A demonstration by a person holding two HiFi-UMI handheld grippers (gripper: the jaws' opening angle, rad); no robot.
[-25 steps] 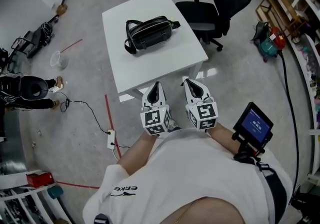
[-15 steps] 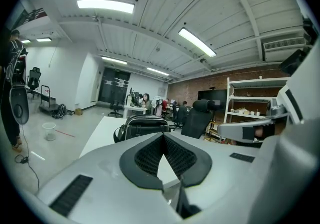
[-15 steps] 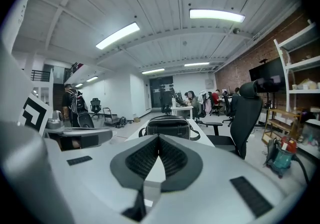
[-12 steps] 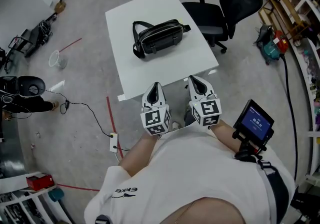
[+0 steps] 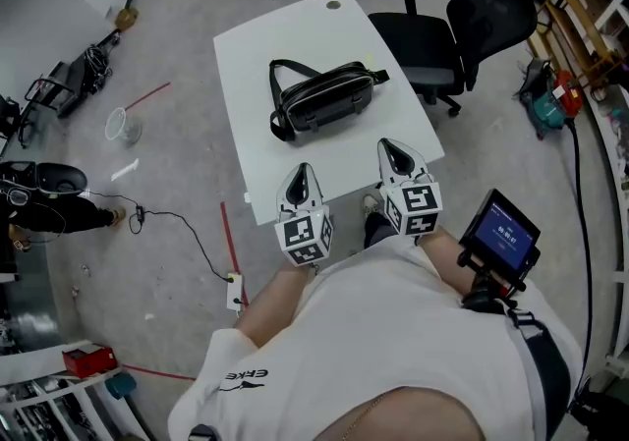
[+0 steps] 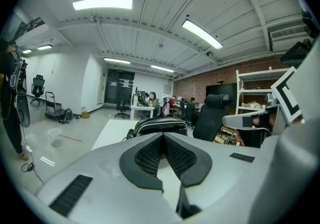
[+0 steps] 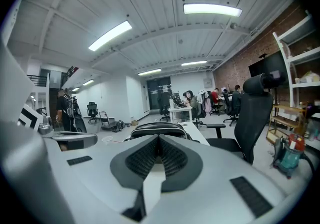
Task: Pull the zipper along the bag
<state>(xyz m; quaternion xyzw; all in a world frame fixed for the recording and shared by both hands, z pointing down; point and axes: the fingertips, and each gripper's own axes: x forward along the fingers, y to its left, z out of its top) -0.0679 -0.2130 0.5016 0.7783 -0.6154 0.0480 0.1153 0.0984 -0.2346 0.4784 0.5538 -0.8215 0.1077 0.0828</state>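
Note:
A black waist bag point(image 5: 324, 100) with a strap lies on the white table point(image 5: 251, 85), its zipper line along the top. Both grippers are held close to my body at the table's near edge, short of the bag. My left gripper point(image 5: 302, 172) is shut and holds nothing; its tip is just over the near edge. My right gripper point(image 5: 387, 145) is also shut and empty, its tip over the table's near right corner. In the left gripper view the bag point(image 6: 159, 124) shows beyond the closed tip point(image 6: 162, 135). The right gripper view shows the bag point(image 7: 157, 128) straight ahead of its closed tip point(image 7: 158, 137).
A black office chair point(image 5: 462, 22) stands right of the table. A small screen point(image 5: 501, 238) is strapped at my right wrist. On the floor to the left lie a cable with a power strip point(image 5: 236, 284), red tape lines and a plastic cup point(image 5: 123, 125).
I have stepped toward the table: bag and table sit lower and nearer in view. The right gripper has moved forward over the table corner. Both grippers stay shut.

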